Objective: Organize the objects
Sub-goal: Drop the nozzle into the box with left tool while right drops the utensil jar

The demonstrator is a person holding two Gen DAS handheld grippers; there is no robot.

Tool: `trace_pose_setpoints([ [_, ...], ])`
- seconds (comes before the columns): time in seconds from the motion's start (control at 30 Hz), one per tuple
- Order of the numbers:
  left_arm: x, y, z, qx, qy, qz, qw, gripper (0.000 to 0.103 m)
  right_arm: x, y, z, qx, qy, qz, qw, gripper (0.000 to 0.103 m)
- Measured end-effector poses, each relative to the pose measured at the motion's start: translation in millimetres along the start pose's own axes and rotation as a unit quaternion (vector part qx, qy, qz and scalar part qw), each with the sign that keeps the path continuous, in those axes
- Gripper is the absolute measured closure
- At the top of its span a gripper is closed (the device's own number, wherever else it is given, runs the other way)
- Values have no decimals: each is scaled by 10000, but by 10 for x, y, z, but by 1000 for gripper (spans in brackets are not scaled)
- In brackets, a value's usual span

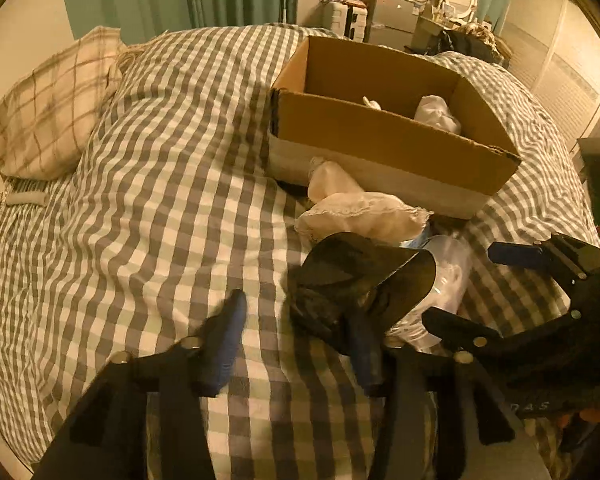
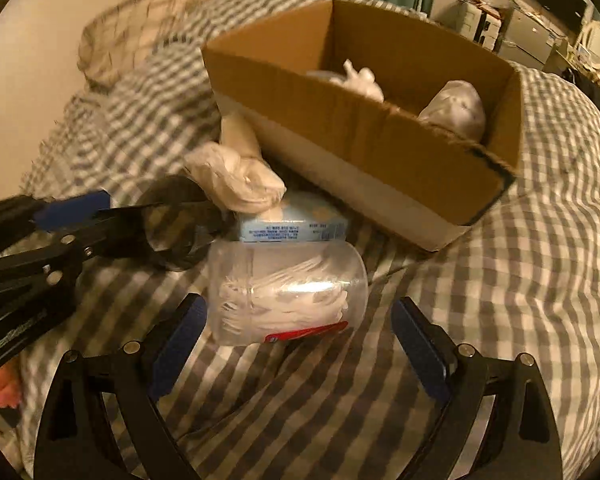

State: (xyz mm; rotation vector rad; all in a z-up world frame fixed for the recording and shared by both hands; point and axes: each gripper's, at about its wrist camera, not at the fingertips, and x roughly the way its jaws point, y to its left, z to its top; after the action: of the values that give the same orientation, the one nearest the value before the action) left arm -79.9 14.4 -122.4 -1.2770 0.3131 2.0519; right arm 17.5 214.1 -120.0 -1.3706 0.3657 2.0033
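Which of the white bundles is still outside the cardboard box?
The lace-edged cream bundle lying on the bedspread against the box front wall; the other two bundles sit inside the box.

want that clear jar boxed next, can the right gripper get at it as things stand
Probably yes. The right gripper is open, with the clear jar lying on its side just ahead of its fingers. The left gripper sits off to the side, not between.

Checked bed (image 1: 172,208): cardboard box (image 1: 380,152), pillow (image 1: 52,112), clear jar (image 2: 288,296).
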Motion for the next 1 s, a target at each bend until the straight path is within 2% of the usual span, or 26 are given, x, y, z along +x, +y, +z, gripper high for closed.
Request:
trace_pose_setpoints([
  [0.13,15,6,1,-18,11,-10,10000,52,168,-63,71,54,175,112,9998,0],
  [0.23,35,-6,7,1,36,-23,10000,50,322,-132,89,220,413,379,9982,0],
  [0.33,66,-32,14,65,92,-47,9999,44,332,-162,73,278,437,468,9976,2],
  [0.37,68,-31,17,71,97,-56,9999,44,298,-170,54,296,407,501,9975,9],
  [0.5,81,12,38,9,134,-132,9998,44,8,-239,-81,456,132,490,9977,9],
  [0.73,185,-94,106,153,126,-41,9998,45,-550,-278,-182,319,-466,-101,9984,9],
  [0.8,200,-111,114,196,130,-43,9997,57,-600,-279,-168,282,-529,-185,9980,9],
  [0.83,203,-114,115,205,146,-30,9997,75,-615,-284,-176,284,-542,-185,9980,9],
  [0.87,209,-115,115,208,178,-49,9996,83,-632,-319,-196,279,-544,-158,9980,9],
  [1.0,162,-124,100,205,114,-69,9997,87,-656,-331,-203,304,-594,-152,9977,9],
])
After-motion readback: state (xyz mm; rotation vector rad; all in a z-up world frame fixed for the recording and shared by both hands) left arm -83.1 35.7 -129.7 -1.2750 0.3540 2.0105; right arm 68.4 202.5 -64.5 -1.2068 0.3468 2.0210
